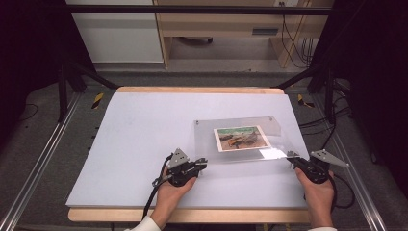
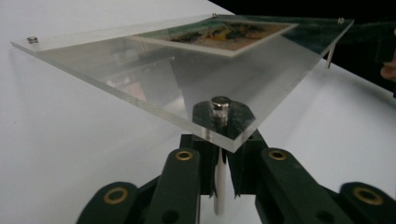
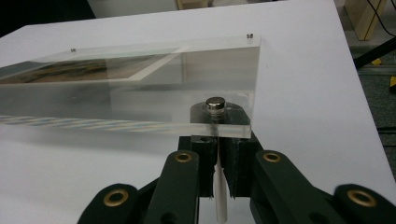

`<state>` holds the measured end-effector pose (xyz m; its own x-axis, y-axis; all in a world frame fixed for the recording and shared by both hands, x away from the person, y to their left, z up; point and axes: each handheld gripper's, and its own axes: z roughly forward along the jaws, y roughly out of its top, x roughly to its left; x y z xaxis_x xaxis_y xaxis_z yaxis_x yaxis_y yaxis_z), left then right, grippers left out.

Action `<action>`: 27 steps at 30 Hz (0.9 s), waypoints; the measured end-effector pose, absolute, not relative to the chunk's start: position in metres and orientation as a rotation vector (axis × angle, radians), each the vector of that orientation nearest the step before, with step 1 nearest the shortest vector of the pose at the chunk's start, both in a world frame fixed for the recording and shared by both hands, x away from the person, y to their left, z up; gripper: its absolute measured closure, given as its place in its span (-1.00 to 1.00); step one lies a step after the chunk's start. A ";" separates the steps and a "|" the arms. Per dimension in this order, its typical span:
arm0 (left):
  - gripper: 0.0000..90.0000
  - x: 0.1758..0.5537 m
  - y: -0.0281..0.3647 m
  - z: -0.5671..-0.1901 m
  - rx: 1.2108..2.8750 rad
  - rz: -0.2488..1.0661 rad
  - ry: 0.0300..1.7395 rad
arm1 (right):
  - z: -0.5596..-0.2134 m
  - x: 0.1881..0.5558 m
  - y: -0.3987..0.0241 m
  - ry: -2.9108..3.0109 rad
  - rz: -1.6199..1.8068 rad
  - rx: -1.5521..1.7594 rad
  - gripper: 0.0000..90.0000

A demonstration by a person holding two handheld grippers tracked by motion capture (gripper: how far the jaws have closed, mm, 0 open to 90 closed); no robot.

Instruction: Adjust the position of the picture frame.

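A clear acrylic plate (image 1: 207, 139) with a landscape picture (image 1: 242, 138) on it stands a little above the white table top (image 1: 144, 144), with small metal studs at its corners. My left gripper (image 1: 201, 163) is at the plate's near left corner. In the left gripper view my left gripper (image 2: 219, 182) is shut on a thin white post (image 2: 219, 196) under the corner stud (image 2: 220, 108). My right gripper (image 1: 291, 156) is at the near right corner. In the right gripper view my right gripper (image 3: 218, 179) is shut on a like white post (image 3: 219, 196) below a stud (image 3: 215, 103).
The white board lies on a wooden table (image 1: 192, 215) whose near edge runs under the person's wrists. Metal rails (image 1: 43, 159) flank the table. A wooden cabinet (image 1: 231, 29) and cables stand beyond the far edge.
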<state>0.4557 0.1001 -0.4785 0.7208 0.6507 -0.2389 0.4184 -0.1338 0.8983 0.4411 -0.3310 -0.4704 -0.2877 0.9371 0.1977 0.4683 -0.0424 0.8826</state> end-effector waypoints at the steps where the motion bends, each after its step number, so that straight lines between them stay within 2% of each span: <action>1: 0.86 0.457 0.101 -0.478 1.752 0.232 0.852 | -0.471 0.441 -0.331 1.767 1.297 1.480 0.86; 11: 0.87 0.458 0.102 -0.474 1.752 0.203 0.863 | -0.472 0.449 -0.333 1.780 1.298 1.428 0.69; 15: 0.87 0.459 0.102 -0.472 1.761 0.215 0.855 | -0.471 0.452 -0.331 1.801 1.302 1.387 0.84; 23: 0.86 0.461 0.102 -0.469 1.771 0.211 0.863 | -0.468 0.452 -0.330 1.794 1.304 1.396 0.88; 27: 0.69 0.464 0.101 -0.469 1.765 0.211 0.882 | -0.468 0.452 -0.330 1.795 1.302 1.401 0.88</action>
